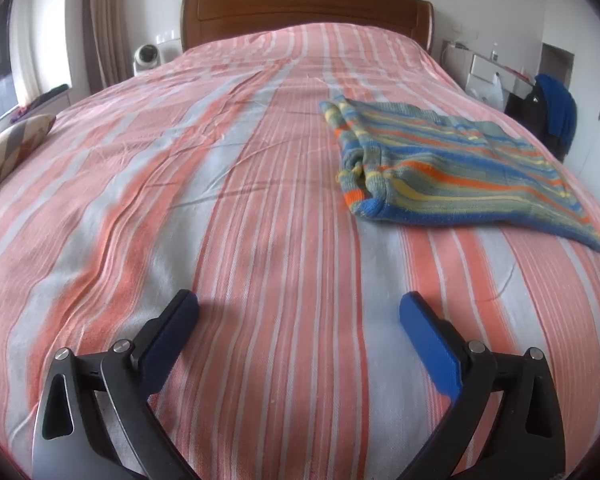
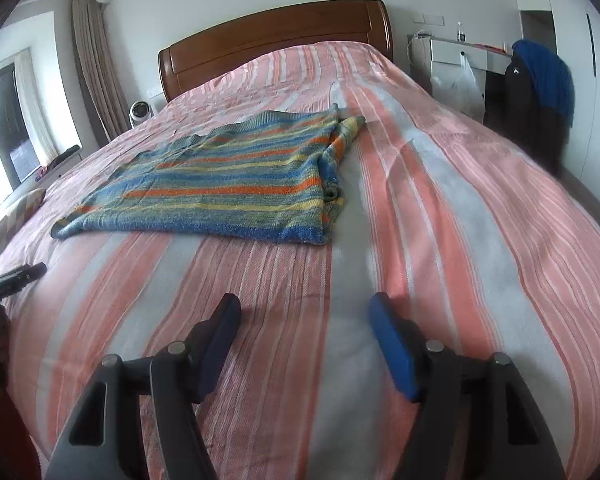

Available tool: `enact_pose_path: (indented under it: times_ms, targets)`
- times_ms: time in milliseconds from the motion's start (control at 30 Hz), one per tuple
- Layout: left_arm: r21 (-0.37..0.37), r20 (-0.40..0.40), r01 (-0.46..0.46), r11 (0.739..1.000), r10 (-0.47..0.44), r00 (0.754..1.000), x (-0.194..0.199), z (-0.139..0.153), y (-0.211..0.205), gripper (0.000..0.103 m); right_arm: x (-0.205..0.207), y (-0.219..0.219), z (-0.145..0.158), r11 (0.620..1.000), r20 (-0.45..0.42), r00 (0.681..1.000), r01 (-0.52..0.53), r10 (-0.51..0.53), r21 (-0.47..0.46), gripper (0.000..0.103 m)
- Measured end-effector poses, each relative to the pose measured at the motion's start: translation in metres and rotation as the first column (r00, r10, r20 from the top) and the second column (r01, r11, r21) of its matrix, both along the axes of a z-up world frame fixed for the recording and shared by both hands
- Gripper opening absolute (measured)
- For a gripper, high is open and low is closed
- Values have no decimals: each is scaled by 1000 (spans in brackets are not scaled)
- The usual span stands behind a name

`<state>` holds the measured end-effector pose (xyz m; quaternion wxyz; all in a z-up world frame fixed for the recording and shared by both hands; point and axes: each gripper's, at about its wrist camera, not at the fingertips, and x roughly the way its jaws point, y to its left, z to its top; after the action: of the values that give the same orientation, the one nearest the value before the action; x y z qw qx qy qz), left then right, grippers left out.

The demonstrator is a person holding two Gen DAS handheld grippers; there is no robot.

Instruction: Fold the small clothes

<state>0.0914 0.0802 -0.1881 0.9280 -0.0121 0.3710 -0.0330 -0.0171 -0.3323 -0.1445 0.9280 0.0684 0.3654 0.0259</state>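
A small knitted sweater (image 1: pixel 452 168) with blue, orange, yellow and green stripes lies folded flat on the bed, its sleeves tucked along one side. In the right wrist view the sweater (image 2: pixel 220 184) lies ahead and to the left. My left gripper (image 1: pixel 300 304) is open and empty, low over the bedspread, with the sweater ahead to its right. My right gripper (image 2: pixel 306 306) is open and empty, a short way in front of the sweater's near hem. Neither gripper touches the sweater.
The bed has a pink, white and grey striped bedspread (image 1: pixel 228 208) and a wooden headboard (image 1: pixel 304 8). A patterned cushion (image 1: pixel 12 148) lies at the left edge. A desk and a chair with a blue garment (image 2: pixel 548 76) stand to the right. The left gripper's tip (image 2: pixel 16 274) shows at the left.
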Motion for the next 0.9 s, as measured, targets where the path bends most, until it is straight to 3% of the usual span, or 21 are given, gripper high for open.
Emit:
enact_pose_path:
  times_ms: [900]
  targets:
    - [25, 23, -8, 1000, 8, 1000, -4, -1, -4, 101, 0, 2, 0, 1000, -1, 1000, 1, -1, 0, 67]
